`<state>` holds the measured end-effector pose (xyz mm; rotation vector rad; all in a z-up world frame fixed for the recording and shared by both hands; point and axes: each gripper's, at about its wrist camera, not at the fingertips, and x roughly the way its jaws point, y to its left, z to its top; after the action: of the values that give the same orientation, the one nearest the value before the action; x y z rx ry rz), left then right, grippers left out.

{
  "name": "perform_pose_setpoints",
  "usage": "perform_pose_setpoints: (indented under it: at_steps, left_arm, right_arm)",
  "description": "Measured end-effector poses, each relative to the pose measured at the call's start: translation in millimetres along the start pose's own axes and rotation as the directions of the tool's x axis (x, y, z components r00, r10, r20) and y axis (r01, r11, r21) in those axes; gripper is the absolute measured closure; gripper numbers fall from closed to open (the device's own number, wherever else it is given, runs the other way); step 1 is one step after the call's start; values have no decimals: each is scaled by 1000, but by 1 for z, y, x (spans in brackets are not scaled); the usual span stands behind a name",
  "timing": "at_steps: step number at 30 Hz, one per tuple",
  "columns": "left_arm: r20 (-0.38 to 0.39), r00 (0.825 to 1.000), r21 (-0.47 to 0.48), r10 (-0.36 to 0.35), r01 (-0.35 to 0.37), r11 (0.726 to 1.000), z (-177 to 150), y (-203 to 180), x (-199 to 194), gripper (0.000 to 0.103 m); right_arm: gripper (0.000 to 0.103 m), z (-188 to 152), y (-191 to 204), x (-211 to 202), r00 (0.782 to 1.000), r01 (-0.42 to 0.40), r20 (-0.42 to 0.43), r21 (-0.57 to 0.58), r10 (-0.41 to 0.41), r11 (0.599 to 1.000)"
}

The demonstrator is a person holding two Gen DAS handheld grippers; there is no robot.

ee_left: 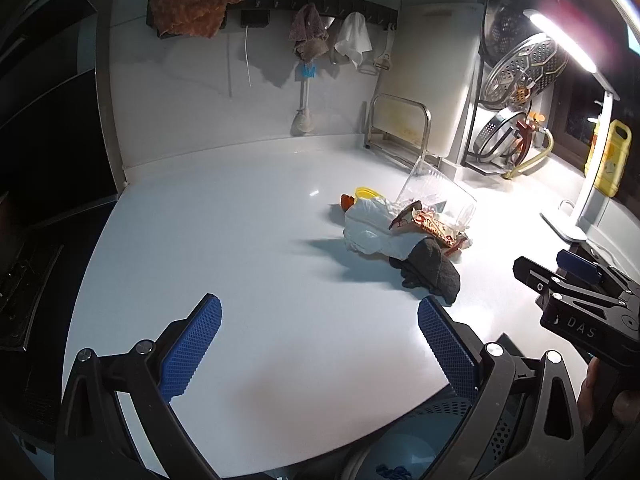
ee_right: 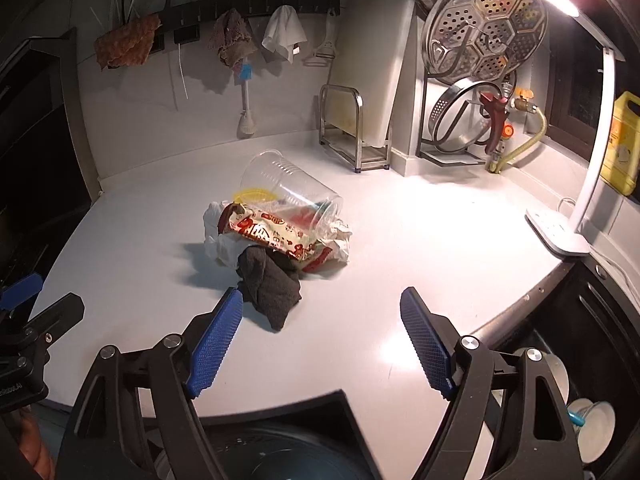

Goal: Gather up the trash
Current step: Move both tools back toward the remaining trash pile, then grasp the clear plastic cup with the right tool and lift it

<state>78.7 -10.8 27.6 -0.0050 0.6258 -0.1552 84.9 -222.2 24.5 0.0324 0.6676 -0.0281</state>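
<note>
A pile of trash lies on the white counter: a clear plastic cup on its side, a red printed snack wrapper, a crumpled white bag, a dark grey cloth and a yellow lid. My left gripper is open and empty, well short of the pile. My right gripper is open and empty, its left finger close to the grey cloth. The right gripper also shows in the left wrist view.
A blue perforated bin sits below the counter's front edge. A metal rack, steamer trays, a desk lamp and a yellow bottle stand at the back right. Cloths hang on the wall rail.
</note>
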Motion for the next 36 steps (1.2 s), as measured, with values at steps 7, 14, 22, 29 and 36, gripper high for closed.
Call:
perform_pose_setpoints:
  at_steps: [7,14,22,29,36]
  left_arm:
    - [-15,1000,-21,-1,1,1000,16,-9,26,6]
    - [-36,999,-3,13,-13,1000,17,-19,43,6]
    - [-47,999,-7,22,-22,1000,19,-22,54,6]
    - [-54,998,-1,27,-28,1000,19,-24,58,6]
    - [-58,998,-8,35,-36,999,19,-21,60,6]
  right_arm:
    - [18,54,-5,51,996,-82,-34,-108,79,991]
    - [18,79,-2,95,980,-174,-127,-193,151,966]
    - [18,92,13,119,972,-208,-171,-299,162,931]
    - [18,96,26,134,959,-252,-214,-331,188,909]
    - [18,96,33,150,948,-275,-252,-337,195,901]
